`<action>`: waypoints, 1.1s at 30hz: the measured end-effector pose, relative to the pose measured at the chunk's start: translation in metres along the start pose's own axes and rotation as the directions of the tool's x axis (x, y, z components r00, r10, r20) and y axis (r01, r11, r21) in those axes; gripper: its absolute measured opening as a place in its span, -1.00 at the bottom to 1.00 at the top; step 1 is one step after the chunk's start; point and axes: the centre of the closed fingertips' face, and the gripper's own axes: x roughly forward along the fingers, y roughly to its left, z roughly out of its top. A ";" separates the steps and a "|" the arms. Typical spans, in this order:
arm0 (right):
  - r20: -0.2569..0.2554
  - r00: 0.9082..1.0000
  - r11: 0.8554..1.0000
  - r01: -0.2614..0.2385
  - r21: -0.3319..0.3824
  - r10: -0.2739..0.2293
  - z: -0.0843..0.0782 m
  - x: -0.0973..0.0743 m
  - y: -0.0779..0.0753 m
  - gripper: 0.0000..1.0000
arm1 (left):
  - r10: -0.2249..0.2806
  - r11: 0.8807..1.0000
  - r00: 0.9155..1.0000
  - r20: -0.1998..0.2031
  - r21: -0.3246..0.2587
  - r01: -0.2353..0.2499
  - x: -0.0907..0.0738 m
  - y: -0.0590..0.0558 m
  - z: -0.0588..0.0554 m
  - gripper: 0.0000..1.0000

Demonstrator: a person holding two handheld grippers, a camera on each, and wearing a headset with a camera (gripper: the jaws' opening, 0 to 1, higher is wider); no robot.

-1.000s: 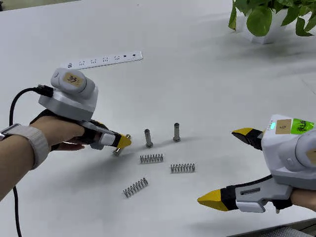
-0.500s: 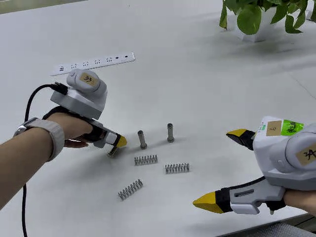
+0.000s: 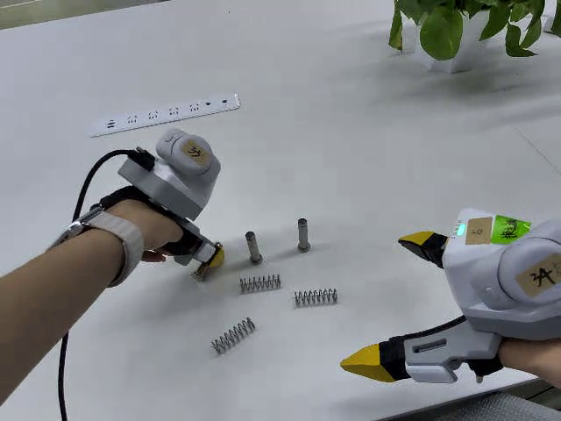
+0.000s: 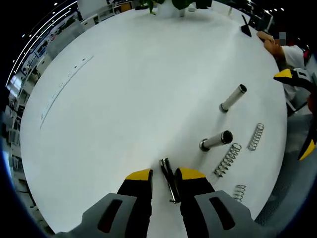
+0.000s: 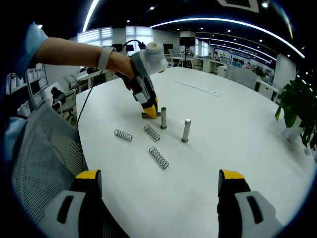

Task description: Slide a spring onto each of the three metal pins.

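Pin [image 4: 170,181] lying between parted jaws, upright pins [image 4: 216,141], springs [image 4: 227,159] beside

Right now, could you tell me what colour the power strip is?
White, with small dark sockets; the power strip shows best in the head view.

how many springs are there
3, all loose on the table: the middle spring in front of an upright pin, the right spring beside it, the near spring further forward and left.
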 end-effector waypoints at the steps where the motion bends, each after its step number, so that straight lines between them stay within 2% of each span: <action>1: -0.002 1.000 1.000 0.000 -0.001 0.000 0.000 0.000 0.001 0.98 | 0.001 1.000 1.000 -0.007 -0.007 -0.001 0.000 0.000 -0.001 -0.61; 11: -0.007 1.000 1.000 -0.002 -0.008 0.002 -0.002 0.000 0.004 0.97 | 0.003 0.999 0.999 -0.036 -0.035 -0.005 0.001 0.003 -0.002 -0.70; 24: -0.023 1.000 1.000 -0.014 -0.025 0.013 -0.002 0.004 0.011 0.97 | 0.006 1.000 0.998 -0.055 -0.023 -0.007 0.004 0.006 -0.002 -0.83; 28: -0.026 1.000 0.999 -0.018 -0.032 0.017 -0.001 0.004 0.011 0.97 | -0.004 0.999 0.999 -0.034 -0.042 0.002 0.003 0.007 -0.003 -0.84; 30: -0.031 0.999 0.999 -0.020 -0.035 0.018 -0.002 0.004 0.012 0.97 | -0.011 0.998 1.000 -0.012 -0.057 0.010 0.003 0.007 -0.003 -0.85; 33: -0.035 0.999 0.999 -0.024 -0.035 0.023 -0.003 0.005 0.013 0.97 | -0.027 0.995 0.999 0.044 -0.093 0.031 0.002 0.007 -0.002 -0.85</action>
